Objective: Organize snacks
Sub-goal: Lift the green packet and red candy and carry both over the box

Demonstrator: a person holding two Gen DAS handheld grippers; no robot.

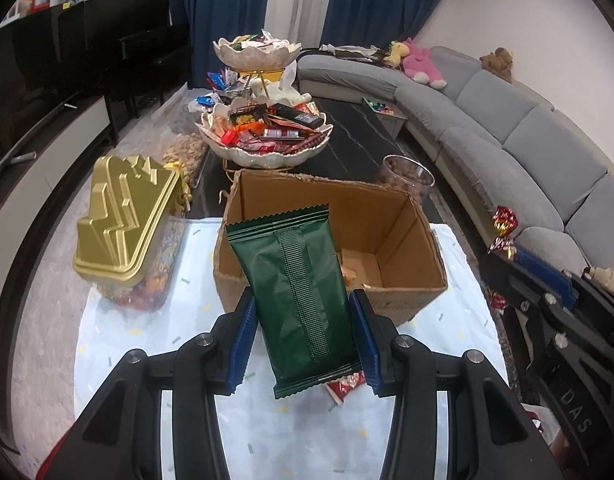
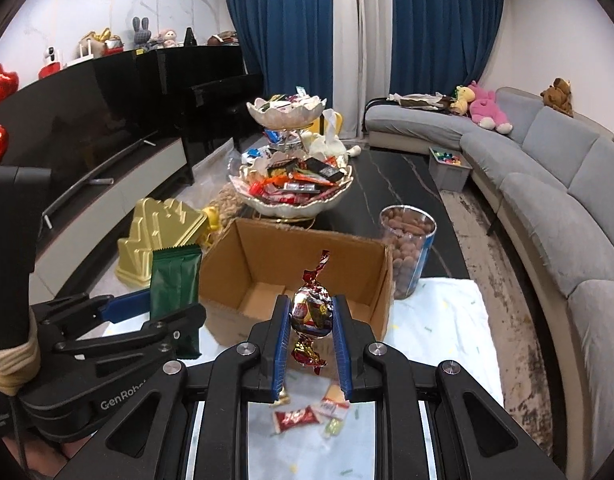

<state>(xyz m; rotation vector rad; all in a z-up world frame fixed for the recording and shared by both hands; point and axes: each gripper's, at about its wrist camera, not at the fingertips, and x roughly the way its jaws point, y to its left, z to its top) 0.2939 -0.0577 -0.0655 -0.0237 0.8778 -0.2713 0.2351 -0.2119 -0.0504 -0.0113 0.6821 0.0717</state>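
Note:
My left gripper (image 1: pixel 303 312) is shut on a dark green snack packet (image 1: pixel 295 292), held upright just in front of an open cardboard box (image 1: pixel 407 292). The packet also shows in the right wrist view (image 2: pixel 175 280). My right gripper (image 2: pixel 310 312) is shut on a shiny twist-wrapped candy (image 2: pixel 311 312), held above the box's (image 2: pixel 227 320) near wall. The candy also shows at the right in the left wrist view (image 1: pixel 504 226). Small wrapped snacks (image 2: pixel 295 420) lie on the white cloth (image 2: pixel 447 320) under my right gripper. A red wrapper (image 1: pixel 345 384) lies under the green packet.
A two-tier scalloped dish (image 1: pixel 267 152) piled with sweets stands behind the box. A gold-lidded candy container (image 1: pixel 123 216) is at the left. A clear jar of brown nuts (image 2: pixel 407 252) stands right of the box. A grey sofa (image 2: pixel 547 200) curves along the right.

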